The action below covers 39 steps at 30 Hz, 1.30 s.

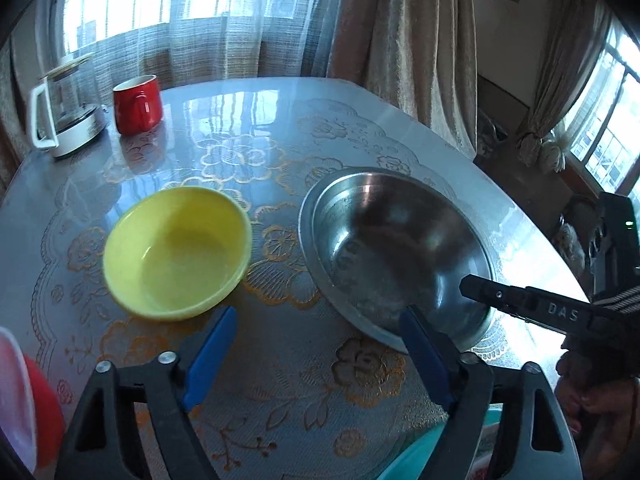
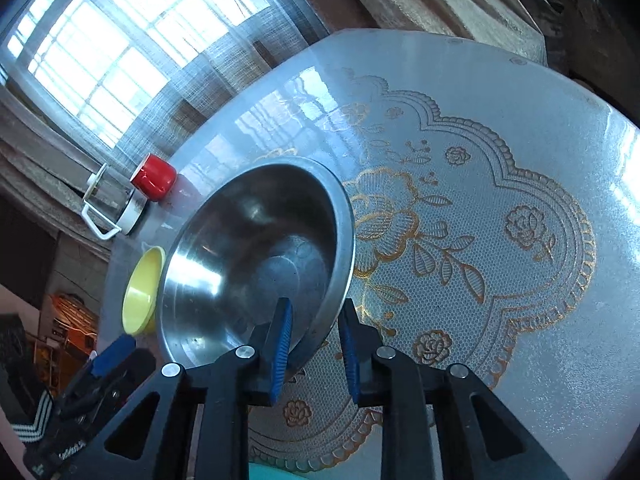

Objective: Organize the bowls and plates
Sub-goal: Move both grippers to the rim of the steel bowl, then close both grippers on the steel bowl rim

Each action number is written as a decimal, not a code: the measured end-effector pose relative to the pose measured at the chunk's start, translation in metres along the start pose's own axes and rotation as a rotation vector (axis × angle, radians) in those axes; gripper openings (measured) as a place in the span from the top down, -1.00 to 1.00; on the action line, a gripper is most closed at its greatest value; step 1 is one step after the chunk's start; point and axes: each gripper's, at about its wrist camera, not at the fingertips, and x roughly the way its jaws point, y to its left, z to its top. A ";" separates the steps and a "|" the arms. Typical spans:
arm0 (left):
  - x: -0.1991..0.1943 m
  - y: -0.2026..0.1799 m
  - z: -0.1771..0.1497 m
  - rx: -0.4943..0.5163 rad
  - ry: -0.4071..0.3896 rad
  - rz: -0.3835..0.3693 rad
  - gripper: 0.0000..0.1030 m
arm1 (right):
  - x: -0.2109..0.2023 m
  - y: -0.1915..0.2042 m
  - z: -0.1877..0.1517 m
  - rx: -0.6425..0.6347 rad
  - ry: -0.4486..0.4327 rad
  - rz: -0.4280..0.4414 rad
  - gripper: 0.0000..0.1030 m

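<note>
On the tabletop (image 2: 500, 128), your right tongs (image 2: 314, 344) straddled the steel bowl (image 2: 256, 256) rim, not yet clamped. Your left tongs (image 1: 316, 344) gaped empty. Squeeze squarely; it probably slips.

Round table (image 1: 280, 96) (lace-patterned) bears yellow bowl (image 1: 176, 252), steel bowl (image 1: 396, 256), red mug (image 1: 138, 104), carafe (image 1: 66, 108).

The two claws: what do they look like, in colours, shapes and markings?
Both match. The left claw has black, triangular cut-out linkage arms with silver round pivot pins, and flat blue pads. The right claw shows ribbing on its blue pads. In the left wrist view its black body bears pale letters "DAS", near a black-and-white striped cuff. No cables show.
</note>
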 end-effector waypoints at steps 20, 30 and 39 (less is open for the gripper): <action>0.035 -0.033 0.007 0.163 0.065 0.079 0.36 | -0.005 -0.001 -0.010 -0.047 0.003 -0.010 0.62; 0.025 -0.020 -0.007 0.111 0.093 0.024 0.39 | -0.017 0.011 -0.022 -0.094 -0.012 -0.032 0.62; -0.007 -0.017 -0.024 0.107 0.038 0.019 0.39 | -0.038 0.028 -0.041 -0.134 -0.044 -0.038 0.62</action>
